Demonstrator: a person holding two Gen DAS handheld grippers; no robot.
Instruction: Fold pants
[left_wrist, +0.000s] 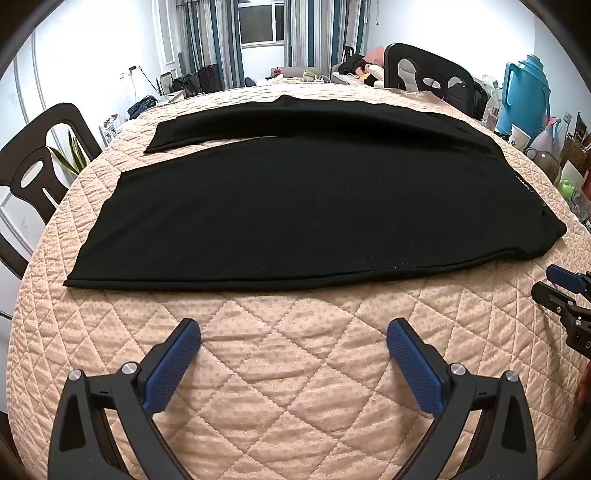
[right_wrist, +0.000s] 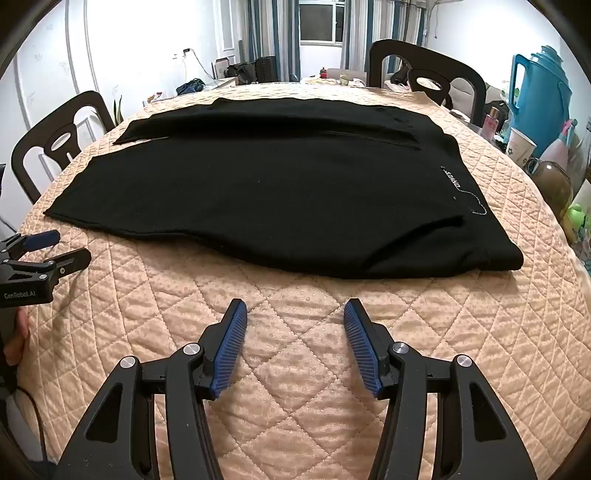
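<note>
Black pants (left_wrist: 295, 206) lie flat on the peach quilted tablecloth (left_wrist: 295, 369), legs pointing left, waistband at the right with white lettering (right_wrist: 452, 181). The far leg lies a little apart from the near leg at the left end. My left gripper (left_wrist: 293, 332) is open and empty above the cloth, just short of the near leg's lower edge. My right gripper (right_wrist: 295, 314) is open and empty, in front of the seat and waist part of the pants (right_wrist: 295, 192). Each gripper shows at the edge of the other's view (left_wrist: 565, 288) (right_wrist: 55, 247).
Dark wooden chairs stand at the left (left_wrist: 37, 173) and at the far side (right_wrist: 424, 77). At the right edge stand a blue thermos jug (right_wrist: 535, 99), a paper cup (right_wrist: 521, 147), a glass jar (right_wrist: 554, 184) and small bottles.
</note>
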